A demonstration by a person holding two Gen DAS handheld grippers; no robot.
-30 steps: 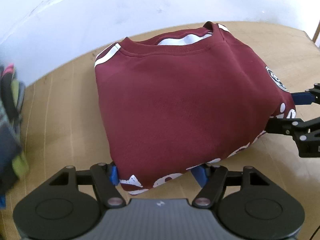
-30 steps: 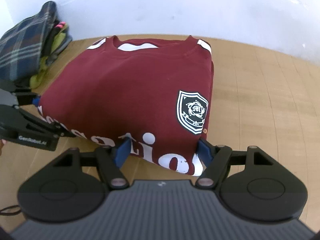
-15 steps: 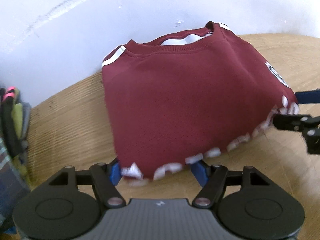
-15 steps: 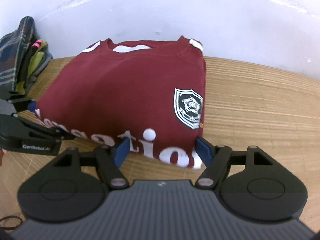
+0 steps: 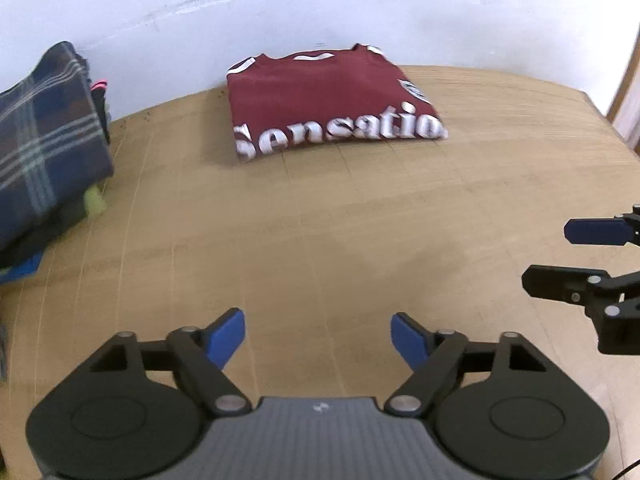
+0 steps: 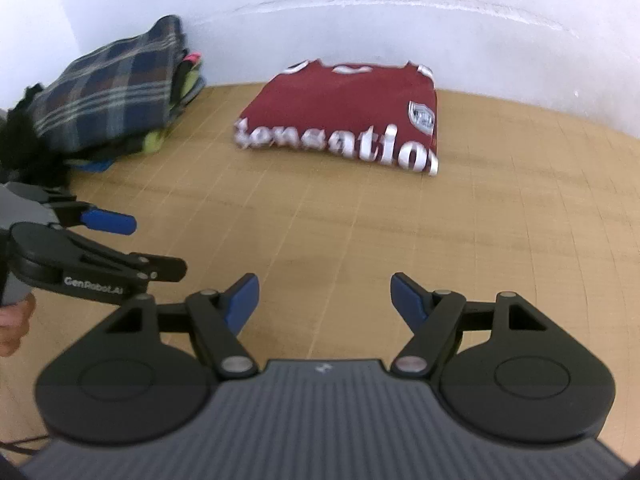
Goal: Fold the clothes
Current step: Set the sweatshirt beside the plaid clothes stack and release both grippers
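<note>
A folded maroon sweatshirt (image 5: 328,96) with white lettering lies at the far side of the wooden table (image 5: 320,240), against the white wall; the right wrist view shows the same sweatshirt (image 6: 348,116). My left gripper (image 5: 318,334) hovers well back from it over bare wood, its jaws opening with nothing between them. My right gripper (image 6: 324,300) is open and empty too, equally far back. Each gripper shows in the other's view: the right gripper (image 5: 560,256) at the right edge, the left gripper (image 6: 152,244) at the left edge.
A stack of folded clothes topped by a blue plaid garment (image 5: 44,136) sits at the table's far left (image 6: 112,92). A hand (image 6: 12,324) shows at the left edge. The white wall (image 5: 280,12) bounds the table's back.
Both grippers let go of the sweatshirt's near edge and pulled back and up from it. The sweatshirt now rests by the wall, far from both.
</note>
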